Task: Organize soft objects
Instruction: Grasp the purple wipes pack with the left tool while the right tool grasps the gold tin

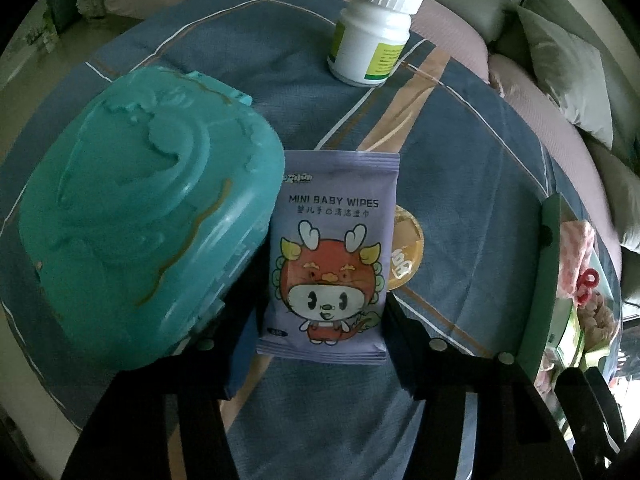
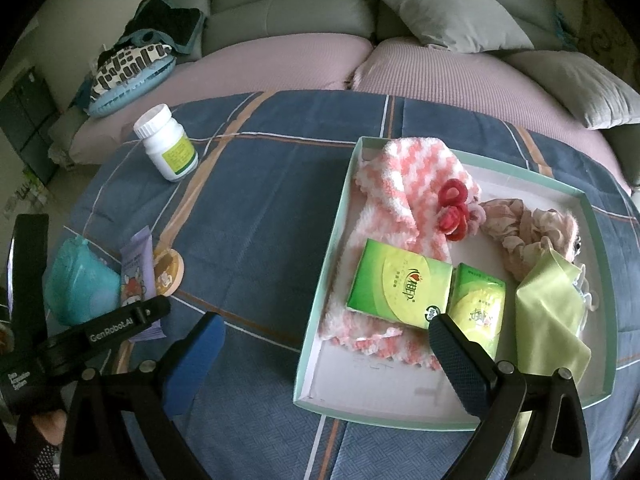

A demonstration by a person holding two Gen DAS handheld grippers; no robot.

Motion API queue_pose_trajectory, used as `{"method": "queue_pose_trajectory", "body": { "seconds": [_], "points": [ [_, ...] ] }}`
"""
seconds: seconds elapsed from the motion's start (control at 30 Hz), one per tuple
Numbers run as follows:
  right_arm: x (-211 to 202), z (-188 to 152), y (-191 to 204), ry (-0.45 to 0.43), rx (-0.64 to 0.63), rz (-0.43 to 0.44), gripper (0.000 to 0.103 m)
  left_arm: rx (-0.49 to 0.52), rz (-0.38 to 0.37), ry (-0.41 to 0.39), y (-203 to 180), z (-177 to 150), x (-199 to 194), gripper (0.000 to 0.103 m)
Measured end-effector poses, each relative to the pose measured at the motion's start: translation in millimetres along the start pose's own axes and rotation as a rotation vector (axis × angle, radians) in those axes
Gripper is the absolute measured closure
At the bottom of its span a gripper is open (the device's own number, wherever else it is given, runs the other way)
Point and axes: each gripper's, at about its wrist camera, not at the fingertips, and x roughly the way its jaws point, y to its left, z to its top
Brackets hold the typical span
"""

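A purple "Mini Baby Wipes" pack [image 1: 326, 260] lies on the blue plaid cloth [image 1: 460, 168], squeezed against a teal plastic box [image 1: 132, 232]. My left gripper [image 1: 322, 300] straddles the pack, its pads against both long edges. The right wrist view shows this gripper [image 2: 132, 320] on the pack [image 2: 138, 276]. My right gripper [image 2: 325, 322] is open above the near left corner of the pale green tray [image 2: 340, 208], holding nothing. The tray holds a pink-white knitted cloth [image 2: 400, 176], red hair ties [image 2: 454, 208], a pink scrunchie [image 2: 520, 232], two green tissue packs [image 2: 400, 284] and a light green cloth [image 2: 548, 308].
A white pill bottle [image 1: 372, 36] stands at the far side of the cloth. A round gold-lidded tin [image 1: 406, 256] lies just right of the wipes. The tray's rim [image 1: 548, 264] shows at the right edge. A sofa with grey cushions [image 2: 452, 8] runs behind the table.
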Motion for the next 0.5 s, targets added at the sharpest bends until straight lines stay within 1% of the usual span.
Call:
{"method": "queue_pose_trajectory", "body": {
  "seconds": [0.5],
  "points": [
    [0, -1, -4, 0.004, 0.016, -0.009, 0.000, 0.015, -0.060, 0.000, -1, -2, -11, 0.046]
  ]
}}
